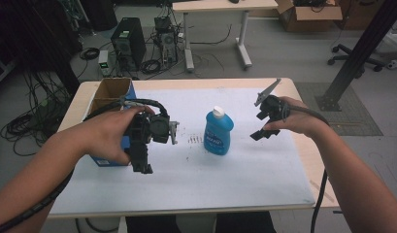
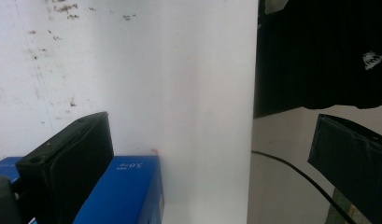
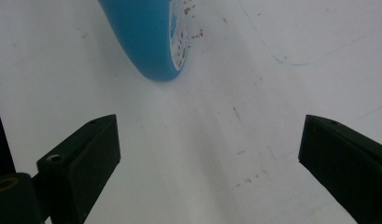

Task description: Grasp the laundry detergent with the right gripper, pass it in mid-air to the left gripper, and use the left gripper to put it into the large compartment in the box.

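Black two-jaw left tool [image 1: 142,167] and right tool [image 1: 260,133], bare forearms, black trailing cables.

A wooden table [image 1: 305,145] is covered almost to its edges by a white sheet [image 1: 244,170], marked with small dark specks near the middle. A blue bottle [image 1: 218,132] with a white cap stands upright at the centre of the sheet. An open cardboard box [image 1: 110,94] with blue sides sits at the table's left end.
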A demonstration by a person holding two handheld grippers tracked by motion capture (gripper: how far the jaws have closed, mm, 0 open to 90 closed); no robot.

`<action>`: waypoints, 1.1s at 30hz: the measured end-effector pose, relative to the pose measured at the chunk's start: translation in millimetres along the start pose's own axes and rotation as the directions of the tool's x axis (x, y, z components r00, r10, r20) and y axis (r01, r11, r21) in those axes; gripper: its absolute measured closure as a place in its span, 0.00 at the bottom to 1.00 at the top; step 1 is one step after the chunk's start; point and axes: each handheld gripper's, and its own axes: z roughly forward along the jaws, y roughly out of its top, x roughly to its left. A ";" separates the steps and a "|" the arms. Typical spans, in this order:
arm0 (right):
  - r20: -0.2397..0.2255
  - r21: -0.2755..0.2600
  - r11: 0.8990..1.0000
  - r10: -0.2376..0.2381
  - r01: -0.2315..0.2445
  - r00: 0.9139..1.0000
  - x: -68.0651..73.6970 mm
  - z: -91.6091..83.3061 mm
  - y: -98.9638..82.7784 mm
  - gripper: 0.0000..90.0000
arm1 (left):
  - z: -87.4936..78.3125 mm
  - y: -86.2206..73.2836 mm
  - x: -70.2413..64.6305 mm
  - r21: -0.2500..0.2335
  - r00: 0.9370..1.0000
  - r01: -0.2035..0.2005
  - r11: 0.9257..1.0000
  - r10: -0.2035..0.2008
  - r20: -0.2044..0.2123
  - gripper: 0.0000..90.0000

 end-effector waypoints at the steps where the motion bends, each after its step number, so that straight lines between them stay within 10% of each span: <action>1: -0.006 -0.015 1.000 0.000 0.000 1.000 2.2 2.0 -2.4 0.06 | 0.4 0.1 0.2 -0.003 1.000 -0.001 1.000 0.001 0.000 0.00; 10: -0.005 -0.124 0.992 -0.006 0.005 1.000 17.5 20.2 -17.1 0.06 | 6.3 3.2 -0.3 -0.017 1.000 -0.004 1.000 0.004 0.004 0.00; 33: 0.012 -0.358 0.934 0.017 -0.011 1.000 41.5 53.9 -28.8 0.03 | 7.3 4.4 -5.4 -0.003 1.000 0.001 1.000 -0.001 0.020 0.00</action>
